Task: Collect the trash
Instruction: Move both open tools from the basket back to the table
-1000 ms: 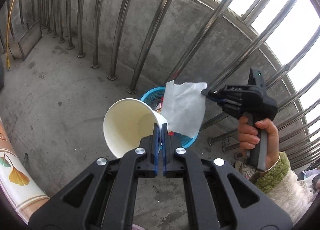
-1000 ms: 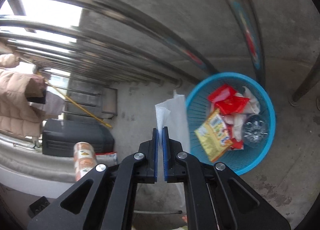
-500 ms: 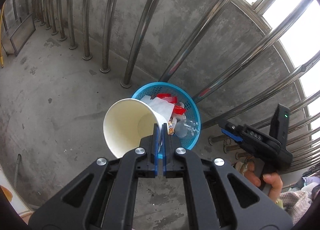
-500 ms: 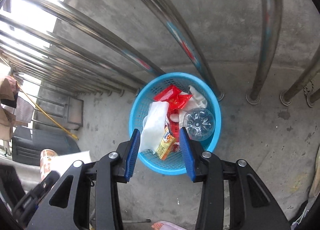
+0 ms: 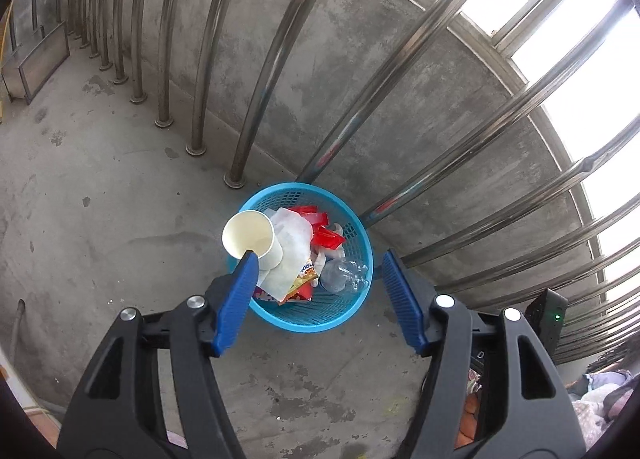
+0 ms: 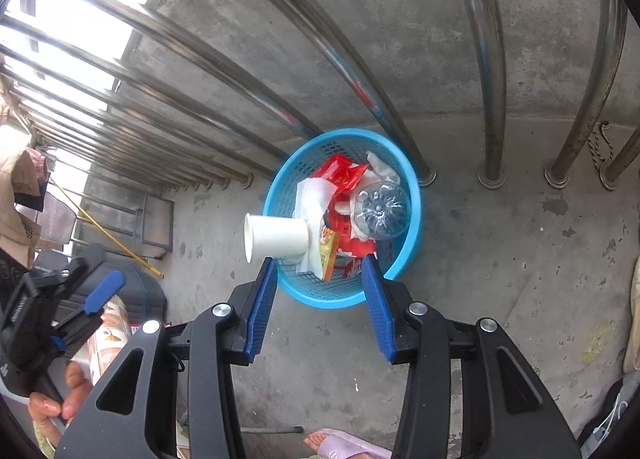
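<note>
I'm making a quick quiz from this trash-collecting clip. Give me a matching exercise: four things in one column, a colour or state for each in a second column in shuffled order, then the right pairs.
Things:
1. basket
2. paper cup
3. plastic bottle
4. left gripper

Descriptions:
A. clear, lying among the wrappers
B. jaws opening, nothing pressed between them
C. blue mesh, standing on the concrete floor by the railing
D. white, on its side at the rim with its open mouth facing away from the basket's middle

Pairs: 1-C, 2-D, 3-A, 4-B

Blue plastic mesh basket (image 5: 362, 243); matt paper cup (image 5: 252, 237); rough concrete floor (image 5: 100, 187).
</note>
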Demonstrator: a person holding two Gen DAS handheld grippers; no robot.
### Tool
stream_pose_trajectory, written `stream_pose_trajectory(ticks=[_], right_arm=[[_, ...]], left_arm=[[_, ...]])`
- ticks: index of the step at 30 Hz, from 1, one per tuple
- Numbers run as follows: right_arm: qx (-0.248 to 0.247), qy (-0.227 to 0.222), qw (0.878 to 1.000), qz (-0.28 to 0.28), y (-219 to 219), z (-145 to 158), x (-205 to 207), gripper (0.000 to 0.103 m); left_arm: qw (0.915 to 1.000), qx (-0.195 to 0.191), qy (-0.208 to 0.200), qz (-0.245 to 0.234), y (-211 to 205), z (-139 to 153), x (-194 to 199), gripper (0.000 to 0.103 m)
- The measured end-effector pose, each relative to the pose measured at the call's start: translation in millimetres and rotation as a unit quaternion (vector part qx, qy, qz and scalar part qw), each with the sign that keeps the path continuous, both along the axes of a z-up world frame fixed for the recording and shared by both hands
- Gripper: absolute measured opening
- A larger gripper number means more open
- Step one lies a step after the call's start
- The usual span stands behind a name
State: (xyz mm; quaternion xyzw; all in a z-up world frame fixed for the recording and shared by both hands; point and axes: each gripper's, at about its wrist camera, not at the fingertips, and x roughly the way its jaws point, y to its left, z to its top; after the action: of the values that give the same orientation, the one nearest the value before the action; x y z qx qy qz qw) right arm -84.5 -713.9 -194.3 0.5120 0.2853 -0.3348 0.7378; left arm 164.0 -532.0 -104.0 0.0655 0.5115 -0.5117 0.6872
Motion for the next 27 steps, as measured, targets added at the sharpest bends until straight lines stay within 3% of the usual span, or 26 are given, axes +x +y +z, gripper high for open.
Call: stream_pose_trajectory(ticks=[5,10,15,22,27], right_arm=[[-0.01,-0.004,1.0,0.017,12,8,14,0.043],[-0.046,-0.004,0.998,0.054,38,40,30,0.044],[-0.09,-0.015,0.988,0.122,76,82,56,0.055],[-0.099,-0.026,0.963,0.248,149,121,115,0.056],[-0.089,-0.043,0.928,0.36,224,141,167,0.056]], left_arm=[[0.9991,-0.019,-0.038,-0.002,37,42,1,0.06],[0.9972,-0.051,-0.056,0.002,93,89,0,0.06],[0.9913,-0.059,-0.112,0.038,175,127,-7,0.067],[0.9727,-0.053,-0.169,0.15,327,145,-10,0.068],[0.9499,-0.029,-0.17,0.261,446,133,-6,0.068]])
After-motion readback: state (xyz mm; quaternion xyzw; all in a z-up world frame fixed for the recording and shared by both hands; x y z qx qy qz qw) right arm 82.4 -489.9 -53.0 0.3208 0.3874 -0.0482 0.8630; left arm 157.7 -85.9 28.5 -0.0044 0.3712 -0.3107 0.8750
